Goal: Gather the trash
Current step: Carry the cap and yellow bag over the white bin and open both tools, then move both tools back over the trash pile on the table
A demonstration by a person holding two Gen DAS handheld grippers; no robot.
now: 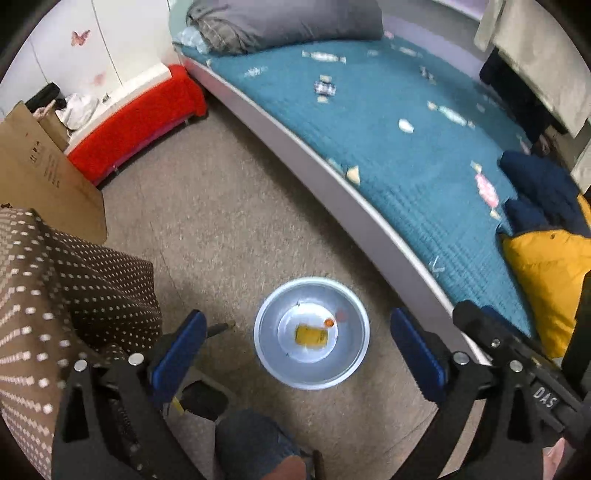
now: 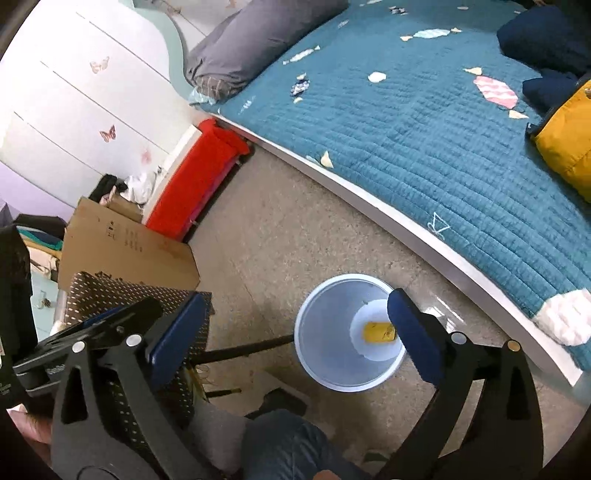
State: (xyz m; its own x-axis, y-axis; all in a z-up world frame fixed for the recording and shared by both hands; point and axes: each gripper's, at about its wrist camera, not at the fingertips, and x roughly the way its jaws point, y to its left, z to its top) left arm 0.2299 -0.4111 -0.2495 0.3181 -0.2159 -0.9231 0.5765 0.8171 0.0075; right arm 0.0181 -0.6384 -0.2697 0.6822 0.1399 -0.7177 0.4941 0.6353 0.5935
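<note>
A pale blue bin (image 1: 267, 343) stands on the beige floor beside the bed. In its bottom lie a flat yellow item (image 1: 312, 336) and a small orange bit (image 1: 328, 323). My left gripper (image 1: 296, 317) hovers straight over the bin, open, with nothing between its blue pads. In the right wrist view the same bin (image 2: 321, 343) sits low and right of centre, the yellow item (image 2: 376, 332) partly behind the right pad. My right gripper (image 2: 299, 297) is open and empty too. A small dark chequered scrap (image 2: 299, 85) lies on the quilt; whether it is loose I cannot tell.
The bed's white edge (image 1: 332, 184) and teal candy-print quilt (image 1: 406, 166) run along the right. On the bed are a yellow and navy jacket (image 1: 546, 266) and grey bedding (image 1: 280, 22). A red bench (image 1: 136, 122), cardboard box (image 1: 40, 173), dotted brown fabric (image 1: 74, 295) and a person's denim knee (image 1: 255, 443) crowd the left and bottom.
</note>
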